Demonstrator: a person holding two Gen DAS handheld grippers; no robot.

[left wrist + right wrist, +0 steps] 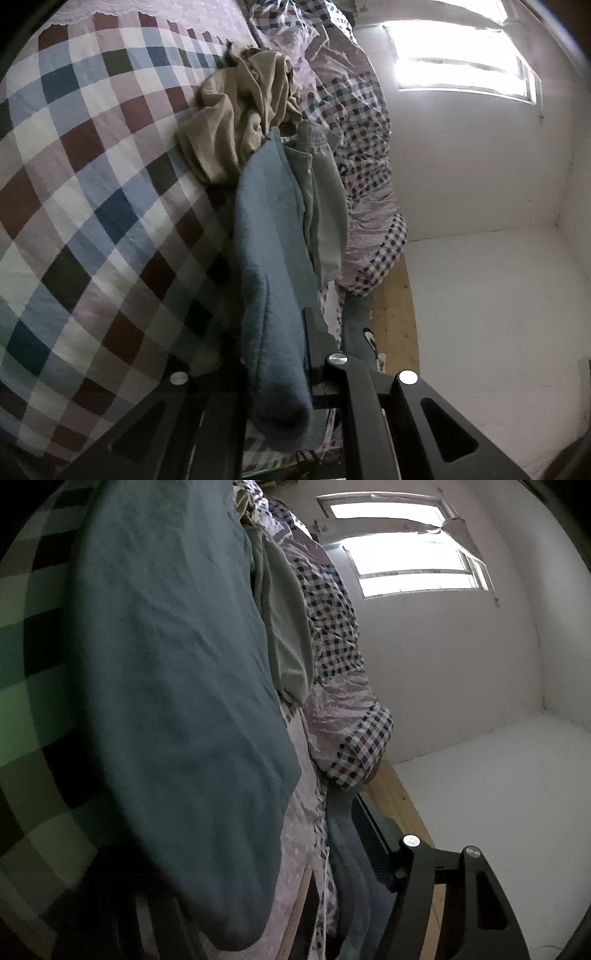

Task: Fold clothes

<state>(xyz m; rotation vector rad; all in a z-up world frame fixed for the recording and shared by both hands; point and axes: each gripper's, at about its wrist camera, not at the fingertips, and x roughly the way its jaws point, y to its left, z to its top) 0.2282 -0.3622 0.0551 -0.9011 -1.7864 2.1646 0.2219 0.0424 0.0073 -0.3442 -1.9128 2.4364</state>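
Observation:
A blue garment [266,236] runs from the bed toward the camera and hangs over my left gripper [286,332], which is shut on it. Only the right finger [314,339] shows; the cloth hides the other one. A crumpled tan garment [240,114] lies beyond it on the checked quilt [85,155], and a pale green garment [325,206] lies alongside. In the right wrist view the blue garment [177,686] fills the left half. My right gripper [266,867] stands wide open around its hanging edge. Its right finger [373,845] is visible, while the left one is lost in shadow under the cloth.
A bunched small-check duvet [362,147] lies along the bed's far side, with a pale wooden bed frame [395,314] below it. White walls [480,295] and a bright window [461,62] close off that side. The duvet [332,635] and window [410,561] also show in the right wrist view.

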